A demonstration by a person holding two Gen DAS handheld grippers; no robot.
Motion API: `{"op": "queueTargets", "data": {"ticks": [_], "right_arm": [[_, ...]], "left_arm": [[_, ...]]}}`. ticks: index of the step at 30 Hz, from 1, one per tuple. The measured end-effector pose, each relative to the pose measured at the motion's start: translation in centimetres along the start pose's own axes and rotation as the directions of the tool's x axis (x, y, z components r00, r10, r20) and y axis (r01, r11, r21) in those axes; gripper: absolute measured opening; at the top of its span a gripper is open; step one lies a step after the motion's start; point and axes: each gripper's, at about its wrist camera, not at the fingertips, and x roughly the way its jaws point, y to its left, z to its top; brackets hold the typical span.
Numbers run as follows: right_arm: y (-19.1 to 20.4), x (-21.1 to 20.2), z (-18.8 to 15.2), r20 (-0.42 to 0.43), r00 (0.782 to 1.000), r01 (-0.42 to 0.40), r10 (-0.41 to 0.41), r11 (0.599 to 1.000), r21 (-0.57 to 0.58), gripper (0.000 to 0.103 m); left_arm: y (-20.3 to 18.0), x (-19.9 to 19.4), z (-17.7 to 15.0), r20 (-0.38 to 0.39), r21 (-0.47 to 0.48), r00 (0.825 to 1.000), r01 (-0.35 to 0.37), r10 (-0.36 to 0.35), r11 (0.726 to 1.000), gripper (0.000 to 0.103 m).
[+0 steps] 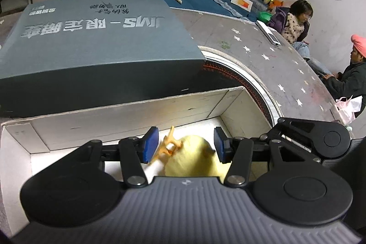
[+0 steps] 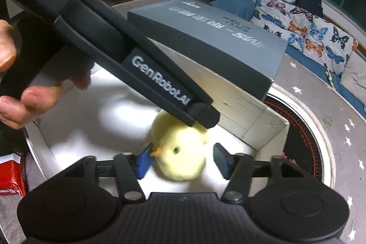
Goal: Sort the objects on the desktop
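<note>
A fluffy yellow chick toy with orange feet lies inside an open white cardboard box. My left gripper is open, its blue pads on either side of the chick, which lies feet up just below them. In the right wrist view the chick shows its orange beak and a black eye. My right gripper is open around it, apart from it on the right. The left gripper's black handle crosses above the chick in that view. The box sits under a grey lid.
A grey box lid with white lettering rests on the box's far side. The box stands on a round grey star-patterned table with a dark inset ring. A red packet lies at the left. A blue sofa and two seated people are beyond.
</note>
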Motion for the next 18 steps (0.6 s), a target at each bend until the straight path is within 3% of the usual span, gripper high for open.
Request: {"op": "queueTargets", "data": {"ticks": [3,5,9,11,13,18], "right_arm": [[0.1,-0.5,0.0,0.012,1.000,0.009,-0.009,1.000,0.008,0.072],[0.2,-1.0,-0.1,0.029,0.999,0.022,-0.023,1.000,0.011,0.086],[0.2,-2.2,-0.1,0.058,0.998,0.036,-0.037,0.999,0.012,0.090],[0.5,-3.1,-0.3,0.083,0.995,0.049,-0.050,0.999,0.011,0.103],[0.5,-4.2,-0.5,0.115,0.991,0.064,-0.064,0.998,0.006,0.103],[0.8,-7.1,-1.5,0.169,0.983,0.069,-0.073,0.997,0.030,0.103]], "left_arm": [[-0.1,-0.4,-0.1,0.005,0.005,1.000,-0.014,0.014,1.000,0.053],[-0.3,-0.8,-0.2,0.011,0.007,1.000,-0.022,0.022,1.000,0.054],[-1.1,-2.4,-0.6,0.057,0.032,0.998,-0.039,0.037,0.999,0.063],[-1.6,-3.7,-0.9,0.086,0.045,0.995,-0.054,0.050,0.998,0.068],[-2.1,-5.0,-1.2,0.114,0.055,0.992,-0.063,0.057,0.996,0.075],[-3.1,-8.3,-2.5,0.171,0.067,0.983,-0.078,0.065,0.995,0.079]]}}
